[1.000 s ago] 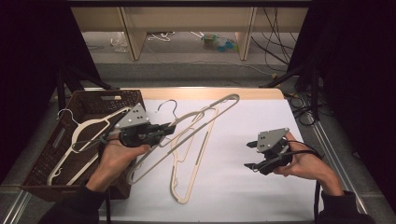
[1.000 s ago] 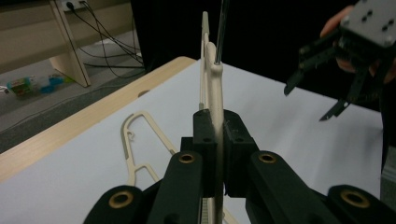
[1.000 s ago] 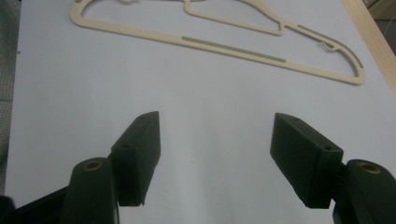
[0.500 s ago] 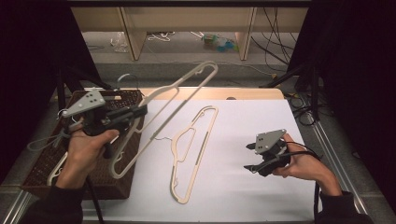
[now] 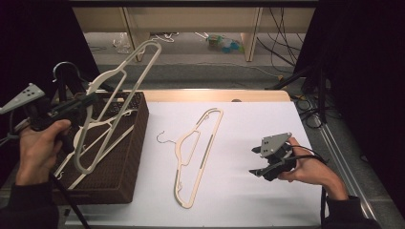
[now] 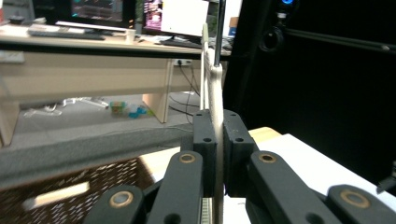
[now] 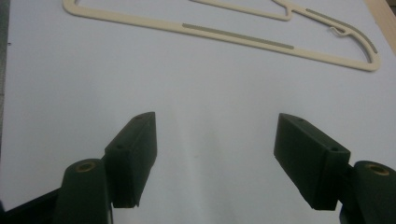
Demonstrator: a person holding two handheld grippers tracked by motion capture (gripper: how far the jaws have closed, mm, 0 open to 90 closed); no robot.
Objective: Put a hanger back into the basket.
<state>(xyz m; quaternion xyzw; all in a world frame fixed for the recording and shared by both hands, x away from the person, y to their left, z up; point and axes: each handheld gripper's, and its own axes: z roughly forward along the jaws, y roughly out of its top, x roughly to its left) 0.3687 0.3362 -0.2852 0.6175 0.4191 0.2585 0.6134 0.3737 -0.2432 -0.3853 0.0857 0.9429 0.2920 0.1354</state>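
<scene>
From the high view, you are carrying one cream hanger [image 5: 114,90] in your left tongs [image 5: 88,102], tilted up over the wicker basket [image 5: 125,162] at the left edge of the counter [image 5: 248,191]. At least one hanger is lying in the basket already, so I judge the sorting partly done: this one is waiting to be lowered in, and a second hanger [image 5: 198,155] is lying flat on the white sheet, well apart from your right tongs [image 5: 255,172], which are resting near the counter's right side.

In the left gripper view, your left tongs [image 6: 215,140] are clamping tight on the hanger's thin edge [image 6: 215,93], which is rising straight up between the pads.

In the right gripper view, your right tongs [image 7: 215,158] are standing wide and holding nothing; the jaws have just been opening, with bare sheet between them. The flat hanger [image 7: 233,35] is lying ahead of them.
</scene>
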